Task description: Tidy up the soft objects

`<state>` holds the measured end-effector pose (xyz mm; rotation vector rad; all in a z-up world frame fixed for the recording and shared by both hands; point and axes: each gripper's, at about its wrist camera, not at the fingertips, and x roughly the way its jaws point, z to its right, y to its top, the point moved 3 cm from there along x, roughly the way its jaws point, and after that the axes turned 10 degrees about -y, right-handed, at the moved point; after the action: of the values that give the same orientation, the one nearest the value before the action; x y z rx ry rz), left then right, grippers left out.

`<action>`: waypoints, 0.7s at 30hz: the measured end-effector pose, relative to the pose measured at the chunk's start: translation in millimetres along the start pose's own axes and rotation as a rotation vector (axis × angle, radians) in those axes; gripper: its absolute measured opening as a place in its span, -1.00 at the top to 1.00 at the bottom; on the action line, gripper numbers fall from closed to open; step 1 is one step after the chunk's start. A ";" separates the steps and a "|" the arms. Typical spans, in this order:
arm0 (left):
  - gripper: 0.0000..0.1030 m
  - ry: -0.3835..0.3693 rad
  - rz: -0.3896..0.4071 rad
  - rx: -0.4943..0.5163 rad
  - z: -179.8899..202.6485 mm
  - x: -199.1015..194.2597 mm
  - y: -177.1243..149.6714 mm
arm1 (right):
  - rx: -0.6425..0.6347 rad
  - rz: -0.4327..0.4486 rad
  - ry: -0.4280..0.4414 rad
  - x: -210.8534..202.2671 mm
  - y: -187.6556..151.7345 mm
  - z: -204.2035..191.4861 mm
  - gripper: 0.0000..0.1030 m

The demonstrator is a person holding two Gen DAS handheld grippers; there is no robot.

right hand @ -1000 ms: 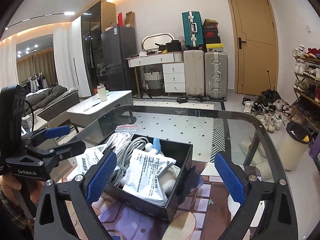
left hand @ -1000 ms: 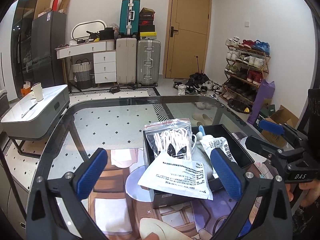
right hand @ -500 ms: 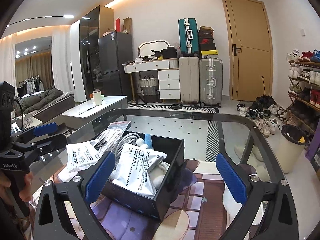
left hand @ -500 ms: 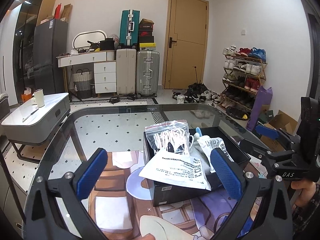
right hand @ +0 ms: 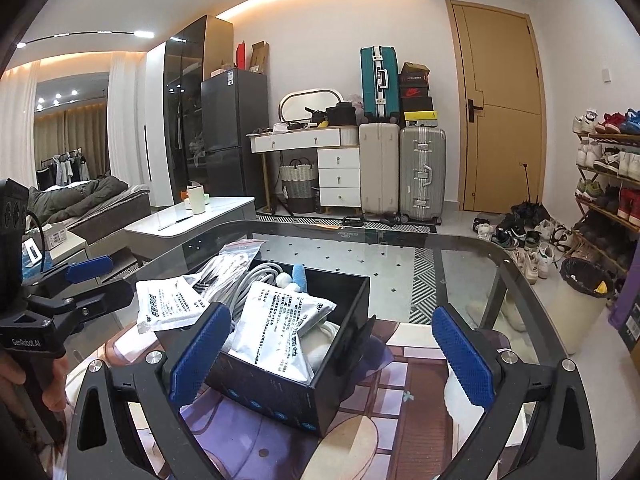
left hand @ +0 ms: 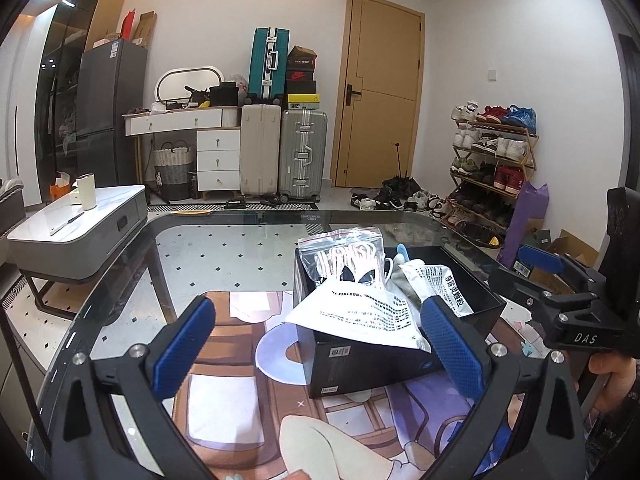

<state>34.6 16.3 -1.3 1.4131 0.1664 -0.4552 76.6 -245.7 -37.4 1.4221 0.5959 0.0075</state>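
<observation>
A black box [left hand: 360, 360] [right hand: 280, 396] stands on a printed mat on the glass table. It holds a zip bag of white laces [left hand: 348, 260] [right hand: 236, 258], a grey cable [right hand: 256, 280] and a white printed pouch [right hand: 280, 320] [left hand: 444, 284]. Another white pouch [left hand: 360, 312] [right hand: 172, 304] lies draped over the box rim. My left gripper [left hand: 320, 344] [right hand: 100, 280] is open just short of the box, with nothing between its fingers. Facing the box from the other side, my right gripper [right hand: 331, 354] [left hand: 536, 272] is also open and holds nothing.
The printed mat [left hand: 224, 408] covers the near part of the glass table [left hand: 224, 248]. A hand [left hand: 612, 368] holds the right gripper. Beyond the table are a low white side table [left hand: 80, 216], suitcases [left hand: 280, 152], a shoe rack [left hand: 492, 160] and a bin [right hand: 580, 300].
Both grippers have tilted up slightly and drawn back a little from the box. The things in the box lie as before, and both grippers stay open.
</observation>
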 end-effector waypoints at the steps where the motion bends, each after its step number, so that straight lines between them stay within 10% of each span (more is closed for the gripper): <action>1: -1.00 0.000 0.003 0.006 0.8 -0.3 -0.6 | 0.000 0.000 0.002 0.6 -1.4 -0.7 -0.98; 21: -1.00 0.019 0.051 0.042 11.0 -6.3 -5.7 | -0.026 0.022 0.000 -7.9 -1.1 -7.8 -0.99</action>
<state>25.0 6.3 -2.3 1.4602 0.1367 -0.4053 66.5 -241.6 -35.6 1.4033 0.5784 0.0324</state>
